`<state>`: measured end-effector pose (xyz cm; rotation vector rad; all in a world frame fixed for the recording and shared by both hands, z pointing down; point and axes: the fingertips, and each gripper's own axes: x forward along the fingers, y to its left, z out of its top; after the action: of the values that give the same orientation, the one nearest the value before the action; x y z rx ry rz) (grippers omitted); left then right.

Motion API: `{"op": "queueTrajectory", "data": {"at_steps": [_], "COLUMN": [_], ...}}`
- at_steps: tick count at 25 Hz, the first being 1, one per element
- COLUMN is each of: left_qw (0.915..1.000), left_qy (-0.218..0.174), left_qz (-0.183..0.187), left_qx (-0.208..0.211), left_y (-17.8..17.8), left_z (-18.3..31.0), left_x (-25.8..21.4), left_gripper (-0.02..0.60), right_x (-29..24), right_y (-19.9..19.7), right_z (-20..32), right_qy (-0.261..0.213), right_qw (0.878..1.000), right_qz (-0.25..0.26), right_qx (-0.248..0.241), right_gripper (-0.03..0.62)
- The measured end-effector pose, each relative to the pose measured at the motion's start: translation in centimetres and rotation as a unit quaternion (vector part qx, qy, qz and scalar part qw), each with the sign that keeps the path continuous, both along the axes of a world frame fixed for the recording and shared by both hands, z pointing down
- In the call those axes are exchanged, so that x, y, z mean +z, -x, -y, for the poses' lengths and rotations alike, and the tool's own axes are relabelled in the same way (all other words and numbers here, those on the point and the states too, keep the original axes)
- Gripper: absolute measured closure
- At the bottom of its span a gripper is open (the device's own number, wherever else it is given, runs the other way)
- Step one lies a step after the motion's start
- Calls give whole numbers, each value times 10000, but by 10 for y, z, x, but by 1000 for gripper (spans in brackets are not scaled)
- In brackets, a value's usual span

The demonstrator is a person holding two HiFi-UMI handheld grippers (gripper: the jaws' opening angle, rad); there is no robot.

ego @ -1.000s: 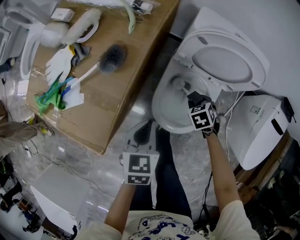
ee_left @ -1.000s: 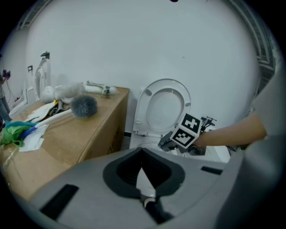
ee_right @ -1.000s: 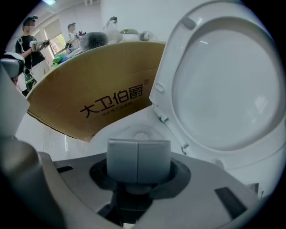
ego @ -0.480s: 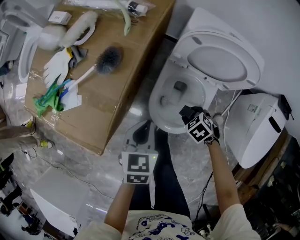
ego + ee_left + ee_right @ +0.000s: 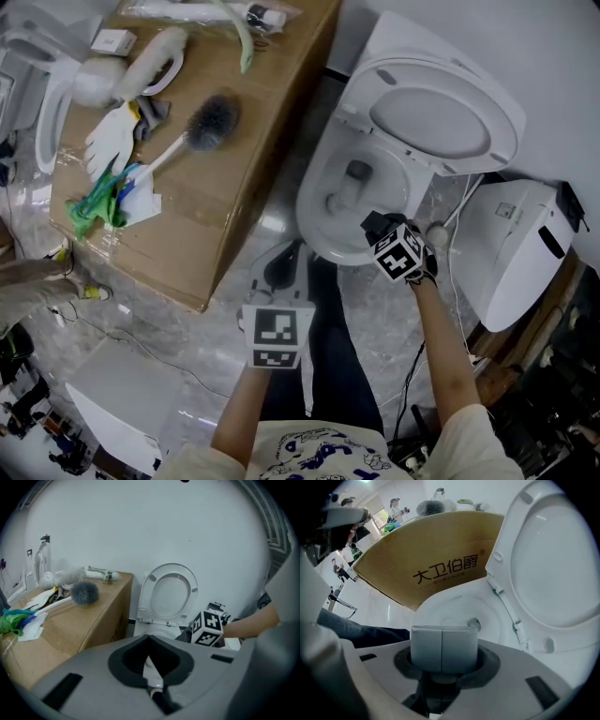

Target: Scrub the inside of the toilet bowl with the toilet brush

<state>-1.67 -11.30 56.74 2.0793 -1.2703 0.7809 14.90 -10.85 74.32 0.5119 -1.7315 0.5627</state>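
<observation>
Scrubbing hasn't begun, by the look of it: the grey-bristled, white-handled toilet brush [image 5: 183,139] lies on the brown cardboard box [image 5: 234,202], untouched. It's well apart from both grippers. The right gripper [image 5: 376,224] hovers at the rim of the white toilet bowl [image 5: 311,214], fingers pressed together on nothing. The left gripper [image 5: 281,268] hangs low, fingers seemingly together, empty. Fetching the brush remains.

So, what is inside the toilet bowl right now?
Only its bare white basin and dark drain opening; the toilet brush lies on the cardboard box. The right gripper covers part of the near rim.
</observation>
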Motion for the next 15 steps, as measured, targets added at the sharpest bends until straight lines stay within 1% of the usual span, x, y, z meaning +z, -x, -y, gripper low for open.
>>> {"op": "queueTrajectory", "data": {"at_steps": [2, 4, 7, 11, 13, 15], "left_qw": [10000, 10000, 10000, 10000, 10000, 10000], "left_qy": [19, 29, 40, 30, 10, -3], "left_qz": [11, 11, -1, -17, -26, -16], "left_qx": [-5, -10, -16, -23, -11, -11], "left_y": [0, 0, 0, -1, -2, -2], "left_z": [-1, 0, 0, 0, 1, 2], "left_x": [1, 1, 1, -1, -3, -4], "left_gripper": [580, 580, 580, 580, 580, 580], "right_x": [-2, -3, -5, -14, -18, -18], "right_y": [1, 1, -3, -12, -18, -22], "right_z": [3, 3, -7, -21, -25, -24], "right_qy": [0, 55, 281, 580, 633, 580], "right_qw": [9999, 10000, 9987, 9936, 9902, 9877], "right_qz": [63, 60, -47, -152, -248, -396], "right_qx": [82, -5, -434, -958, -1222, -1400], "right_gripper": [430, 430, 430, 430, 430, 430]}}
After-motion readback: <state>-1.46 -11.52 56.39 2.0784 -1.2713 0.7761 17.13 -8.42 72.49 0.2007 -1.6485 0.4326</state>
